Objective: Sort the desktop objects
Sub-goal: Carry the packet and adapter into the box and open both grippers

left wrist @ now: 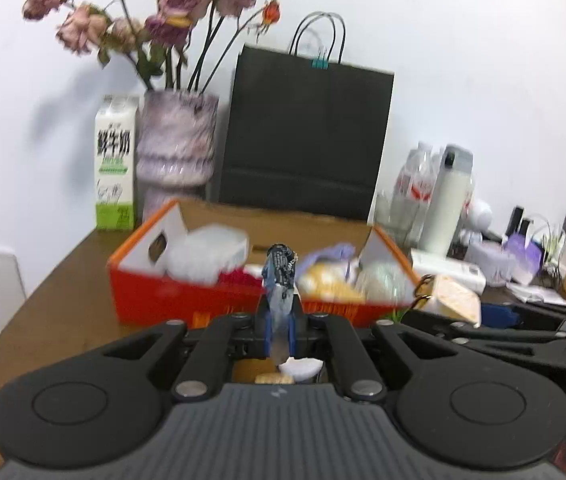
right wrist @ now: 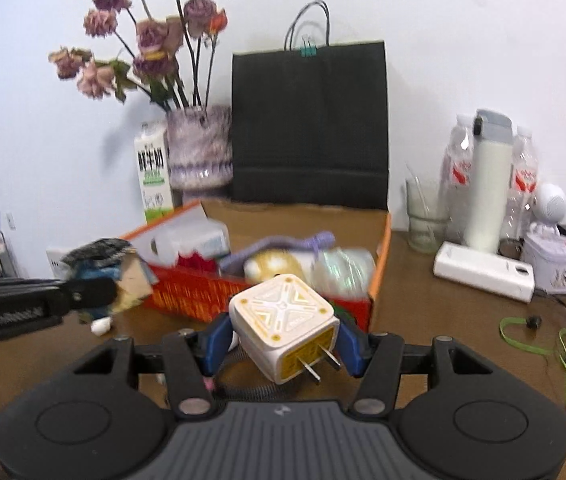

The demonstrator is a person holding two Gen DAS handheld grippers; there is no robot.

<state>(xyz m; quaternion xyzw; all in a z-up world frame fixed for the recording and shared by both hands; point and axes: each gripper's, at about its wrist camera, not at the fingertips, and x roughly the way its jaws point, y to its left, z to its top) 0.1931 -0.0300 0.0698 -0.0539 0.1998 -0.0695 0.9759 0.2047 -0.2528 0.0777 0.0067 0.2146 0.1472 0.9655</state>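
Two grippers are raised in front of an orange cardboard box (right wrist: 379,276) on the brown desk (right wrist: 443,320). The left gripper (left wrist: 281,320) pinches a dark blue snack packet (left wrist: 281,276) between closed jaws; its print is too blurred to read. The right gripper (right wrist: 283,340) clamps a white-and-yellow plug adapter (right wrist: 283,320) by its sides, its two metal prongs facing the camera. In the right wrist view the left tool's arm bears pale lettering that cannot be made out. Behind the box stand a milk carton (left wrist: 115,164) printed "鲜牛奶", a vase of dried roses (left wrist: 177,144) and a black paper bag (left wrist: 303,136).
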